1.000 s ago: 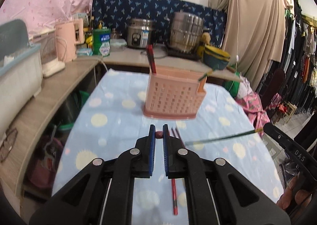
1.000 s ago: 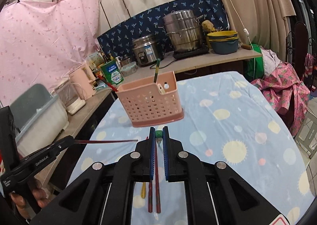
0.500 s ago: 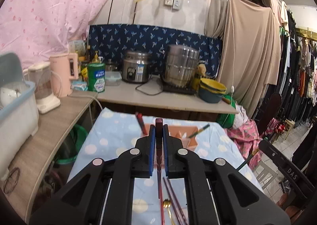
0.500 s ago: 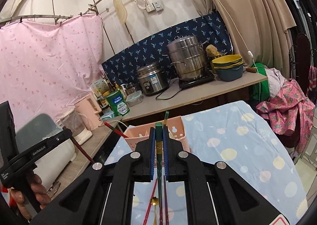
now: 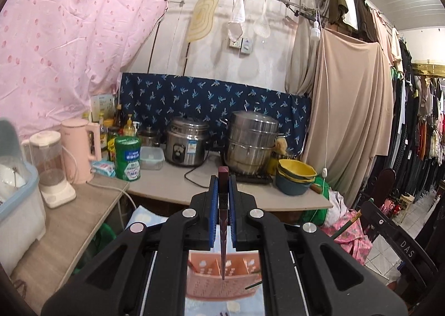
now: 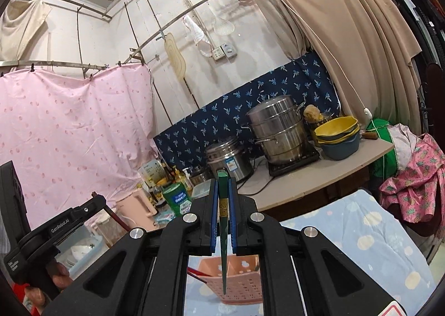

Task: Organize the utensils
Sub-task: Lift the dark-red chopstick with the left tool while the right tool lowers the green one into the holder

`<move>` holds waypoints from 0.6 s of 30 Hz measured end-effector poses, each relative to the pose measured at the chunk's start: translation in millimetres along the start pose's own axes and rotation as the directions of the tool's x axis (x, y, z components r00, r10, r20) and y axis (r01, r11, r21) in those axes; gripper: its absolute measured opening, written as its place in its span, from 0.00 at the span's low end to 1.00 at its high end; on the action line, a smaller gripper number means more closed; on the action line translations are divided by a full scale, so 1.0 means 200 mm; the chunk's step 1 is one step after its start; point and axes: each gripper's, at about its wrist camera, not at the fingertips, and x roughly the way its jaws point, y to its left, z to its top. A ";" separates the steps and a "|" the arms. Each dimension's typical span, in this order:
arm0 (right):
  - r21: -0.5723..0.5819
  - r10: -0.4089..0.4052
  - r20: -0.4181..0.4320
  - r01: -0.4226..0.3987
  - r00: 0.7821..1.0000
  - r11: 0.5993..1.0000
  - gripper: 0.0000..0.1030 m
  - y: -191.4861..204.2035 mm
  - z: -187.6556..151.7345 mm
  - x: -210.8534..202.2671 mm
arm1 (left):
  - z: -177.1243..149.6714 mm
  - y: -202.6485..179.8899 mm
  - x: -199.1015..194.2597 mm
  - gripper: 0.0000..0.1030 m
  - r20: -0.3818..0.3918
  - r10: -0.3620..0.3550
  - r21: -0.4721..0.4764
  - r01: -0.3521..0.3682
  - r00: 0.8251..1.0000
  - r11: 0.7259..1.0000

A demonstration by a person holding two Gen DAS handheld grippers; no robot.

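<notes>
My left gripper point(image 5: 223, 185) is shut on a dark red chopstick point(image 5: 222, 221) that hangs point down over the pink perforated utensil basket point(image 5: 222, 279). My right gripper point(image 6: 223, 188) is shut on a green chopstick point(image 6: 223, 232) that hangs point down over the same basket point(image 6: 236, 282). Both grippers are raised and tilted up above the table. A red chopstick point(image 6: 196, 274) leans in the basket's left side. The left gripper's body point(image 6: 52, 232) shows at the left of the right wrist view, and the right gripper's body point(image 5: 400, 243) at the right of the left wrist view.
The table has a blue dotted cloth point(image 6: 375, 235). Behind it a counter point(image 5: 278, 199) carries a rice cooker point(image 5: 186, 146), a steel steamer pot point(image 5: 250, 143), stacked bowls point(image 5: 294, 177), a green tin point(image 5: 127, 157), a pink kettle point(image 5: 80, 149) and a blender point(image 5: 50, 174).
Both grippers have lifted their chopsticks off the table, swung them from flat to point down, and risen above the basket. The views now look up at the wall.
</notes>
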 end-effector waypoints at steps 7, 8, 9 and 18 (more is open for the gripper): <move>-0.009 -0.032 -0.019 0.032 0.999 0.999 0.07 -0.02 0.01 0.26 | -0.02 0.03 0.20 0.07 -0.028 0.030 0.013 -0.030 0.999 0.999; -0.013 -0.039 -0.033 0.038 0.999 0.999 0.07 -0.03 -0.01 0.29 | -0.03 0.03 0.22 0.07 -0.036 0.032 0.012 -0.032 0.999 0.999; -0.018 -0.045 -0.049 0.044 0.998 0.999 0.07 -0.04 -0.03 0.32 | -0.06 0.04 0.24 0.07 -0.049 0.035 0.012 -0.034 0.998 0.999; -0.035 -0.068 -0.152 0.063 0.986 0.997 0.07 -0.10 -0.22 0.46 | -0.19 0.10 0.36 0.07 -0.120 0.049 0.007 -0.048 0.992 0.999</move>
